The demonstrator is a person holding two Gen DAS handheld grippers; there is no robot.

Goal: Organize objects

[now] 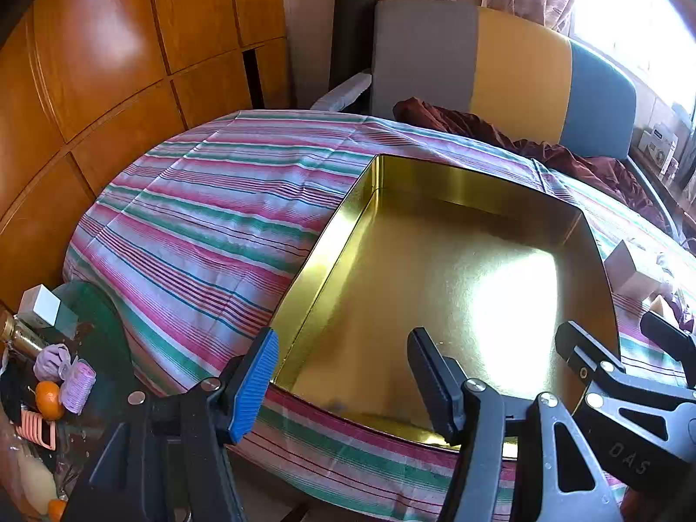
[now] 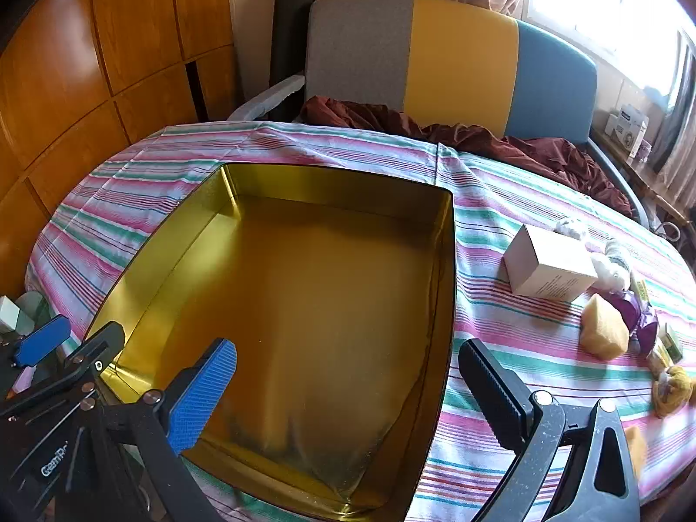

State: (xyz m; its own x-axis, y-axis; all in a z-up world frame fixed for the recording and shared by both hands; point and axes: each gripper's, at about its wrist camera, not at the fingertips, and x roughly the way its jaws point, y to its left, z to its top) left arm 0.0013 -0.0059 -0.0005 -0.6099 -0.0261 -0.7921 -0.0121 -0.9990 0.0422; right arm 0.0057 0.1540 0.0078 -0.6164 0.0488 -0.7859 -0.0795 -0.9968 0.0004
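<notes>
Gold tin lies open-topped; both grippers' jaws spread, hovering over its near rim.

Striped tablecloth bears gold tin, white box.

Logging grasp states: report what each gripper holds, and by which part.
Nothing is held. The left gripper and right gripper are both open, hovering at the near edge of the gold tin.

Gold tin lies wide open, nothing inside; its walls hem the sides. Right of it, white box and what look like wool clumps crowd the cloth.
</notes>
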